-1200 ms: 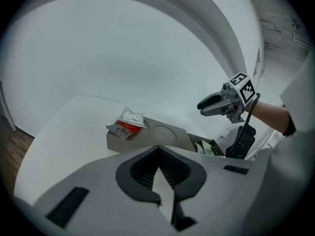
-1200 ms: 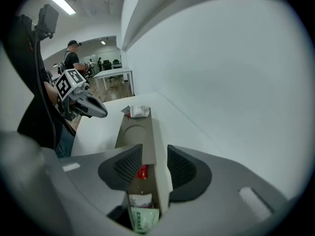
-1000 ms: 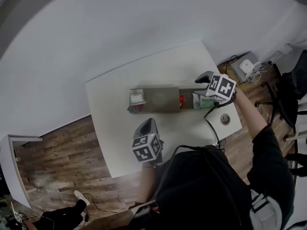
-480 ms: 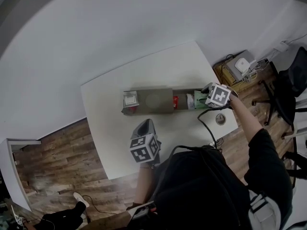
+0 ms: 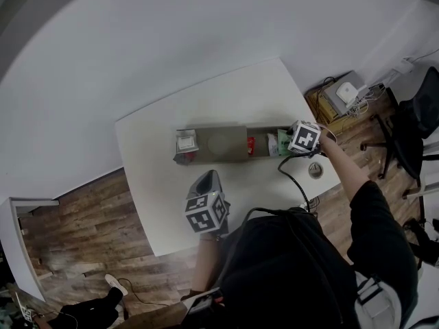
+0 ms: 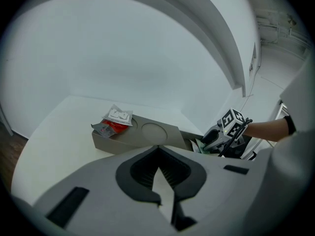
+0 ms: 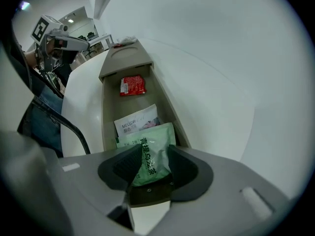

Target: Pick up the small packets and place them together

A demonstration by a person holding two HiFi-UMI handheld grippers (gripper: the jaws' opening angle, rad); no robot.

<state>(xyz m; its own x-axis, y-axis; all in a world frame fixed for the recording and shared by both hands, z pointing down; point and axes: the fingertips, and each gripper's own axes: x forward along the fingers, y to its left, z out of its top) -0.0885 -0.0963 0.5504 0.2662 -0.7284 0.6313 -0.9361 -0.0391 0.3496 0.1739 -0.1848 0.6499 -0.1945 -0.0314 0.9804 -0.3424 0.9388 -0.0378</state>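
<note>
A long tan tray (image 5: pixel 219 142) lies across the white table. Its open right part holds a red packet (image 7: pixel 133 85), a white packet (image 7: pixel 137 122) and a green packet (image 7: pixel 155 136). My right gripper (image 5: pixel 293 147) points steeply down over that end. It is open, and in the right gripper view its jaws (image 7: pixel 151 150) stand on either side of the green packet's near end. A white packet (image 6: pixel 118 115) and a red one (image 6: pixel 110 127) rest on the tray's closed left end. My left gripper (image 5: pixel 209 177) hovers near the table's front, shut and holding nothing.
A black cable (image 5: pixel 291 177) runs over the table's right front past a round grommet (image 5: pixel 315 170). On the floor to the right are a box of devices (image 5: pixel 343 94) and an office chair (image 5: pixel 411 136). The table's edge is close behind the tray's right end.
My right gripper has come down and tipped steeper onto the tray's right end, over the green packet. Its jaws have kept the same width. The left gripper has stayed put.
</note>
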